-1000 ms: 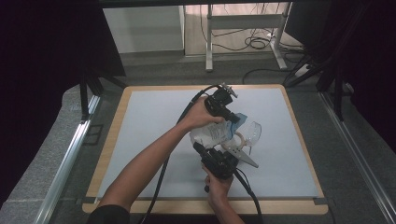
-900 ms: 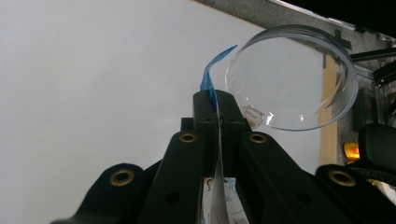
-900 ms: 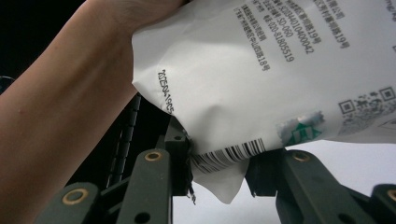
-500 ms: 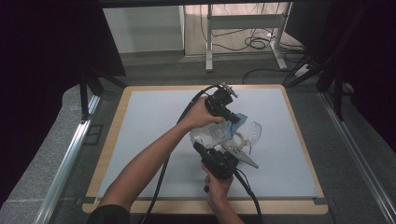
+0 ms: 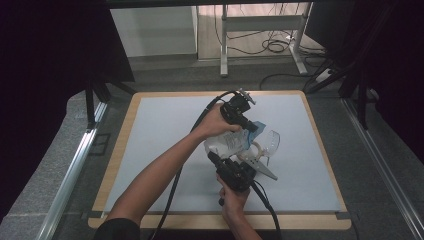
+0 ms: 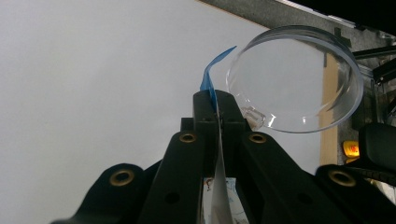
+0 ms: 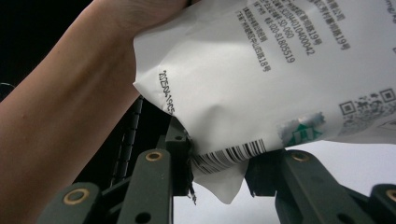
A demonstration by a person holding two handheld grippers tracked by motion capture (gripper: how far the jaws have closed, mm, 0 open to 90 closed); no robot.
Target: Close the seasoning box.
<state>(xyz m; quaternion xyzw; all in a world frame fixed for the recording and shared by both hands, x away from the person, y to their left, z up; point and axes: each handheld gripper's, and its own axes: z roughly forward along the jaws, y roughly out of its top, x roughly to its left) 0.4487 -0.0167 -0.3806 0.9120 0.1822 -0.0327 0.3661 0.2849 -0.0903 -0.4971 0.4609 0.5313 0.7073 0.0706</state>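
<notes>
Reaching in from the near edge, the right hand-held gripper (image 5: 235, 172) sits low over the worktop (image 5: 160, 135), its jaws spread apart with the bottom corner of a white pouch (image 7: 261, 79) hanging between them; in the right gripper view the barcode edge lies against the left jaw while the right jaw stands a little clear, so it has no firm hold. Just beyond, the pouch (image 5: 227, 142) is held up off the worktop in the middle of the pale mat. Above it the left hand-held gripper (image 5: 248, 123) has its jaws closed tight on the pouch's thin blue top strip (image 6: 211, 81), which sticks out past the fingertips. Just beside that, on the far right side, a clear glass (image 5: 270, 141) lies tipped over, its round rim (image 6: 295, 77) facing the left gripper view. Cables (image 5: 272, 46) trail on the floor beyond the worktop.
</notes>
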